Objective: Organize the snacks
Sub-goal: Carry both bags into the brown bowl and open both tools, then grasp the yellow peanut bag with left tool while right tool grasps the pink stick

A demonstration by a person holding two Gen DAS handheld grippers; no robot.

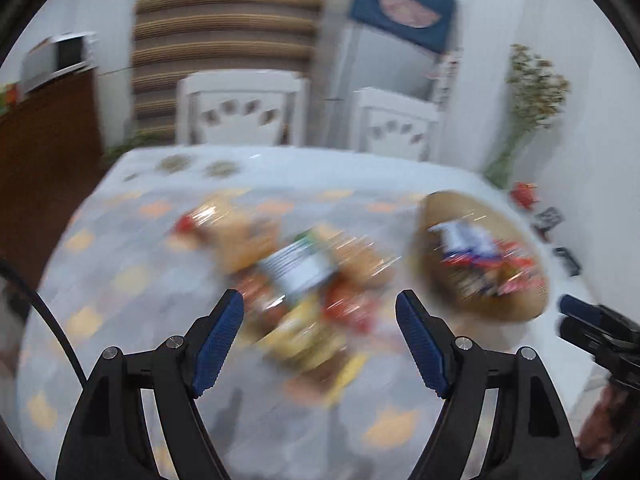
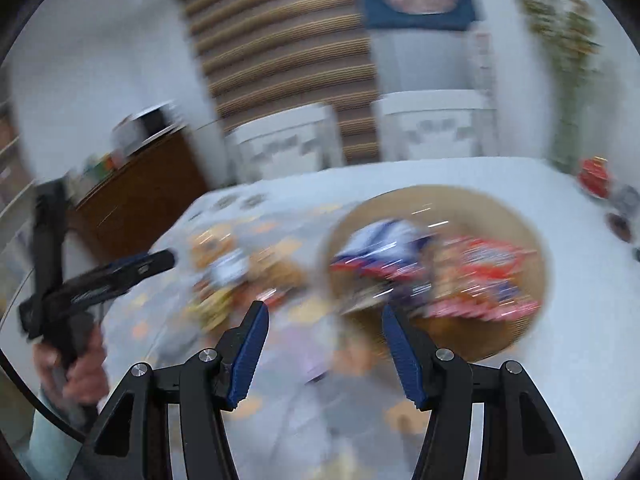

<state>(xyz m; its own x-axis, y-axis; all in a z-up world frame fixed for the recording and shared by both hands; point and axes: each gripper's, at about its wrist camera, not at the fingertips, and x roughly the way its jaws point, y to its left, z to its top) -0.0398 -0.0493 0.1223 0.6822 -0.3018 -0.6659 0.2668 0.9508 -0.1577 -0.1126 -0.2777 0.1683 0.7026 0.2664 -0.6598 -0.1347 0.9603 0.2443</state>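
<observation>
Both views are motion-blurred. A pile of loose snack packets (image 1: 304, 280) lies in the middle of the table; it also shows in the right wrist view (image 2: 236, 276). A round woven basket (image 1: 516, 304) to its right holds several red, white and blue packets (image 2: 436, 272); its rim shows in the right wrist view (image 2: 532, 248). My left gripper (image 1: 320, 300) is open and empty, above the table just short of the pile. My right gripper (image 2: 322, 312) is open and empty, near the basket's near-left edge. The left gripper (image 2: 168, 258) also shows at the left of the right wrist view.
The table (image 1: 120, 280) has a pale cloth with orange patches. Two white chairs (image 1: 244, 108) stand behind it. A dried-flower vase (image 1: 520, 120), a red item (image 1: 524, 194) and small dark objects (image 1: 550, 218) sit at the far right. A brown cabinet (image 1: 44, 152) stands left.
</observation>
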